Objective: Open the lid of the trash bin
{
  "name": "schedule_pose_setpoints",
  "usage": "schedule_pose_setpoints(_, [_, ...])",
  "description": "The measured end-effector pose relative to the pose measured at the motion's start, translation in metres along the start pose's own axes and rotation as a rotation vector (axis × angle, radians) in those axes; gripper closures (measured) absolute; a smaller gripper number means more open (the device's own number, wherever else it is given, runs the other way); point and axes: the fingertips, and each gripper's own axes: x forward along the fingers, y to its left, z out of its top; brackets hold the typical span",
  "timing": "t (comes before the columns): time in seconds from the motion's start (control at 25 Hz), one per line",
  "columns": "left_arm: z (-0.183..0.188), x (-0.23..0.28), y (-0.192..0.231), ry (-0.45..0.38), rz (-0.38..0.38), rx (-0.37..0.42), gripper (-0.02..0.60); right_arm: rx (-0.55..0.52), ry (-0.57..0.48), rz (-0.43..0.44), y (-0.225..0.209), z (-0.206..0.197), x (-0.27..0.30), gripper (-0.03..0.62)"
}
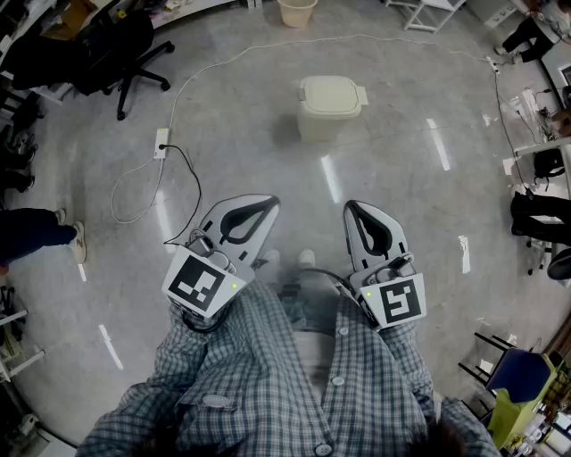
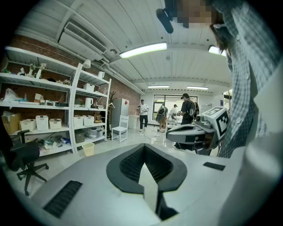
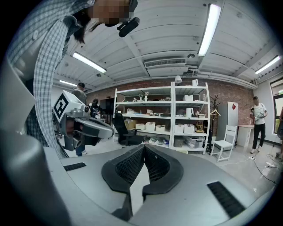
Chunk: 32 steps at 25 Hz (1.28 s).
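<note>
Trash bin [image 1: 328,120]: cream, standing on the grey floor [image 1: 410,178], straight ahead of both grippers and well apart from their tips
Lid [image 1: 332,92]: lying flat on the bin, shut, with nothing touching it
Left gripper [image 1: 268,204]: held low in front of the person, tip pointing forward and slightly inward toward the bin; its own view shows the jaws brought together at the tip with nothing between them
Right gripper [image 1: 351,208]: beside the left one, near it but apart, tip also aimed toward the bin; jaws together at the tip, empty
Plaid sleeves [image 1: 223,357]: run back from both marker cubes
Shoes [image 1: 306,259]: the toes show between and just behind the two grippers
Power strip [image 1: 161,143]: on the floor ahead and left of the left gripper, with a white cable [image 1: 223,64] curving past the far side of the bin
Office chair [image 1: 116,45]: black, far ahead and left of the left gripper
Pale bucket [image 1: 297,11]: beyond the bin
Shelving [image 3: 177,119]: white racks of boxes, far ahead in the right gripper view
</note>
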Motion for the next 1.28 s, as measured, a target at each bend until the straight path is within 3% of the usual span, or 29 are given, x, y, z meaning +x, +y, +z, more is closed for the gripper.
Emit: schedule_pose_setpoints(1.28, [-0.005, -0.017, 0.015, -0.017, -0.066, -0.003, 0.575, 0.017, 0.013, -0.081, 0.019, -0.001, 0.004, 0.574])
